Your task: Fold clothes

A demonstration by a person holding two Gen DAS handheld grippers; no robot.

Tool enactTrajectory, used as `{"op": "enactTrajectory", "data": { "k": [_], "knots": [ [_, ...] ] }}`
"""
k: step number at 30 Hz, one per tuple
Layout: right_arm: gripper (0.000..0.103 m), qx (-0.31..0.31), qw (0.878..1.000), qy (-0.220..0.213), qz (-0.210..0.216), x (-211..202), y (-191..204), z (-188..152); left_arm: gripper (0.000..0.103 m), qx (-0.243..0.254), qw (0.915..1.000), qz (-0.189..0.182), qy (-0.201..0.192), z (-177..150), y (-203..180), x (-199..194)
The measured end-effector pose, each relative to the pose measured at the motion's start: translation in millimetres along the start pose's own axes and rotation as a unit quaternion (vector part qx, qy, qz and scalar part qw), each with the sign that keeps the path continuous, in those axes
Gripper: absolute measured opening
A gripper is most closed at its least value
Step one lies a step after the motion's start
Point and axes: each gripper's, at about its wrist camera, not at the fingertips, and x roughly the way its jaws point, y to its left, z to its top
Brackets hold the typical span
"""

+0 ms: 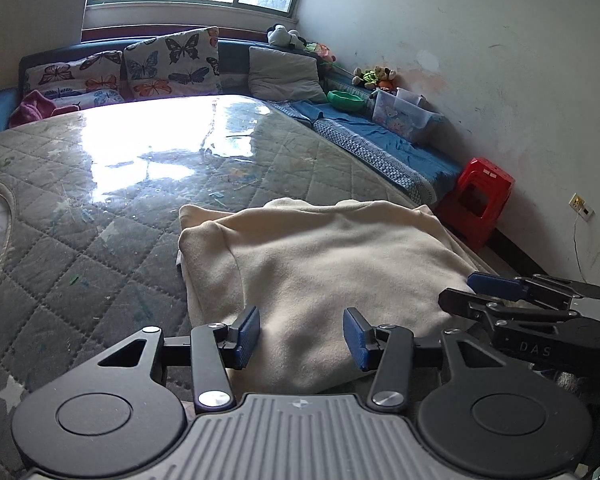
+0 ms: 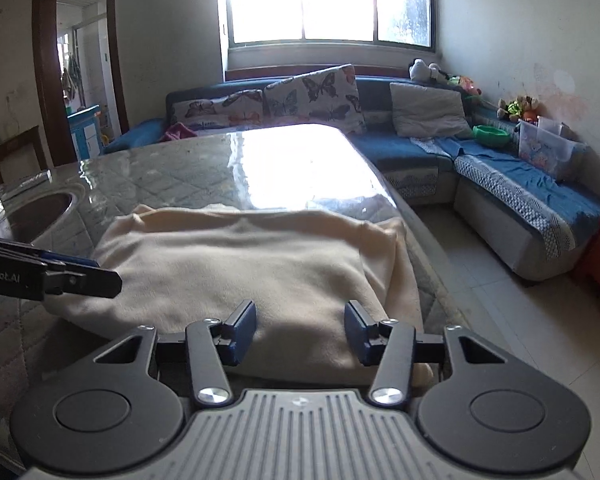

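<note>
A cream garment [image 1: 320, 264], folded into a rough rectangle, lies on the quilted table cover under clear plastic [image 1: 100, 184]. It also shows in the right wrist view [image 2: 240, 264]. My left gripper [image 1: 302, 338] is open and empty, hovering over the garment's near edge. My right gripper [image 2: 300, 330] is open and empty over the near edge further right. The right gripper shows in the left wrist view [image 1: 500, 296] at the garment's right side. The left gripper shows in the right wrist view [image 2: 80, 276] at the garment's left side.
A blue corner sofa [image 2: 500, 184] with butterfly cushions [image 1: 172, 64] runs behind and right of the table. A clear plastic box [image 1: 404, 116], a green bowl [image 1: 346, 100] and soft toys sit on it. A red stool [image 1: 476, 200] stands by the wall. A metal basin [image 2: 36, 212] sits at the left.
</note>
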Motion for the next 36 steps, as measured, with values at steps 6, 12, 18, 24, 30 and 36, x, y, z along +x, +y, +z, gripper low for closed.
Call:
{"op": "enactTrajectory", "data": {
  "k": [6,12,18,24,30,36],
  "knots": [
    [0.028,0.013,1.000,-0.025,0.010,-13.5,-2.2,7.6,0.050,0.001,1.0000,0.000,-0.003,-3.0,0.9,-0.6],
    [0.026,0.003,1.000,-0.005,0.009,0.7,0.2,0.2,0.050,0.003,1.0000,0.004,-0.003,-4.7,1.6,0.7],
    [0.026,0.000,1.000,-0.010,0.010,-3.6,1.5,0.5,0.050,-0.007,1.0000,0.003,-0.006,-5.0,4.3,-3.4],
    [0.028,0.006,1.000,-0.018,0.010,-5.1,2.5,0.3,0.051,-0.011,0.9999,0.003,-0.007,-5.2,5.2,-6.4],
    [0.040,0.002,1.000,-0.012,0.004,-2.1,3.6,-2.0,0.053,-0.013,0.9999,0.008,-0.004,-5.3,4.5,-8.3],
    [0.057,-0.003,1.000,-0.016,-0.003,-6.5,5.6,-3.0,0.059,-0.008,0.9999,0.014,-0.005,-5.5,0.3,-11.4]
  ]
}}
